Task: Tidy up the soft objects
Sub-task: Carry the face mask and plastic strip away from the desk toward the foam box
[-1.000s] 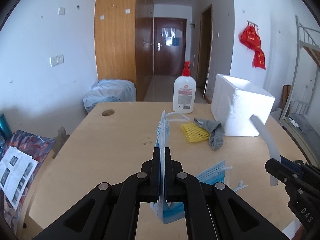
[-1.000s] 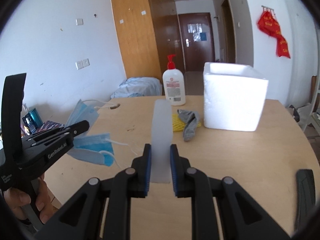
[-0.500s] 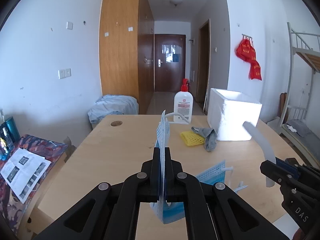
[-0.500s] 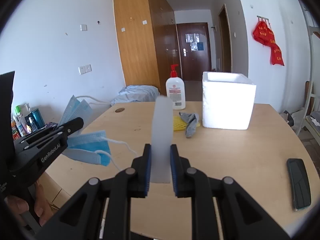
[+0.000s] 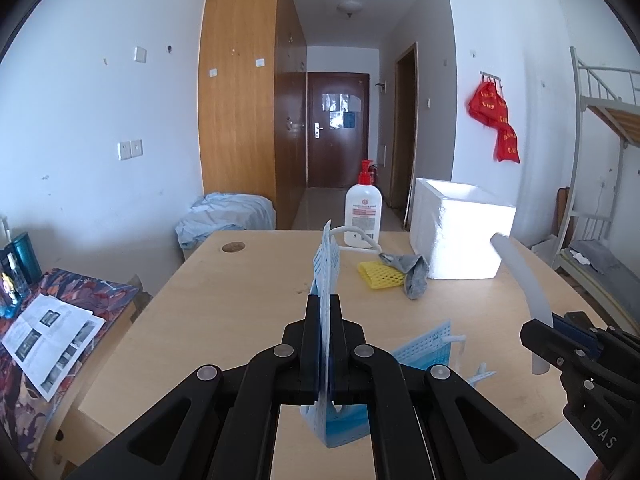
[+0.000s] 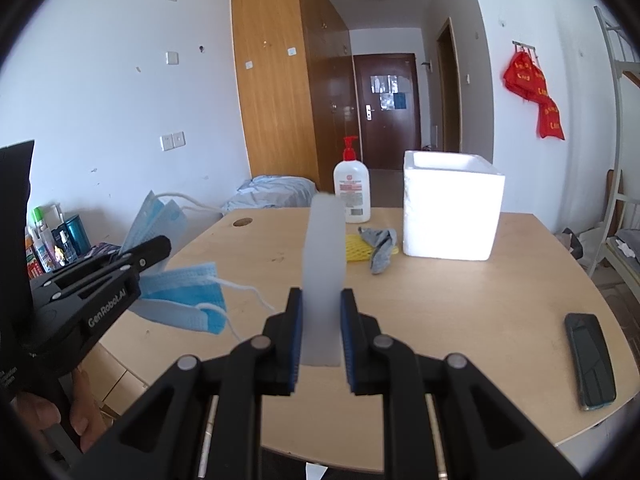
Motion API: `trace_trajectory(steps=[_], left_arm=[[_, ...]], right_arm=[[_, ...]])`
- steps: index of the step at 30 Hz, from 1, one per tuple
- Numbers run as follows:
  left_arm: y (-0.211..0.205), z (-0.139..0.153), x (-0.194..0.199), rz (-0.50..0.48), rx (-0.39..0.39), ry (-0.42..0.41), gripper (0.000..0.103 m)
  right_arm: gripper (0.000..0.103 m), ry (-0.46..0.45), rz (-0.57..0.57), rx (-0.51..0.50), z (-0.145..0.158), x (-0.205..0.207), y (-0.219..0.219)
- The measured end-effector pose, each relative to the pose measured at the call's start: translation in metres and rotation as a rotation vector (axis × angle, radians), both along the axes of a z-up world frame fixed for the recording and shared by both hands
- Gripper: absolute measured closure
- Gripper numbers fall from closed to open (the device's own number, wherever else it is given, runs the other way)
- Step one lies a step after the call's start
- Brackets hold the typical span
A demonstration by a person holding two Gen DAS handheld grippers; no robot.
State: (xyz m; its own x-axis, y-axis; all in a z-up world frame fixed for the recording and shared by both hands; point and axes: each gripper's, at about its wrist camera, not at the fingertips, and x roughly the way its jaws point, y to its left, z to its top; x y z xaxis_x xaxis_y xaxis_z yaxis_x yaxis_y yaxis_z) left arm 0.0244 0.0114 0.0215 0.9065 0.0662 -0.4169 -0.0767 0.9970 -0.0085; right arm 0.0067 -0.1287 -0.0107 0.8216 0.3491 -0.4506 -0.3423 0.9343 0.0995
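Left gripper [image 5: 325,344]: at 6 o'clock in its own view, jaws pressed tight on pleated blue disposable face masks [image 5: 326,276] held clear above the table.
Round pale wooden table [image 6: 460,304]: bare at centre.
Right gripper [image 6: 322,332]: jaws slightly apart, clamped on a translucent white flexible strip [image 6: 324,280] standing upright.
White pump bottle with red nozzle [image 6: 352,188]: 12 o'clock, far edge.
Yellow foam mesh sleeve [image 6: 356,247]: under a crumpled grey sock [image 6: 380,250].
White polystyrene foam box [image 6: 450,204]: 1 o'clock, open-topped; contents cannot be told.
Black smartphone [image 6: 590,360]: 4 o'clock, flat.
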Motion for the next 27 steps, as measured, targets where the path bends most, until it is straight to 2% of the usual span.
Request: trace_trajectory(steps=[9,27], left_arm=[[-0.011,0.001,0.003,-0.026,0.006,0.000,0.101],[-0.087,0.009,0.027,-0.253,0.005,-0.027,0.101]], right_arm=[[0.082,-0.002,-0.024,0.002,0.000,-0.001,-0.010],[0.082,-0.033,-0.265,0.031,0.008,-0.016,-0.081]])
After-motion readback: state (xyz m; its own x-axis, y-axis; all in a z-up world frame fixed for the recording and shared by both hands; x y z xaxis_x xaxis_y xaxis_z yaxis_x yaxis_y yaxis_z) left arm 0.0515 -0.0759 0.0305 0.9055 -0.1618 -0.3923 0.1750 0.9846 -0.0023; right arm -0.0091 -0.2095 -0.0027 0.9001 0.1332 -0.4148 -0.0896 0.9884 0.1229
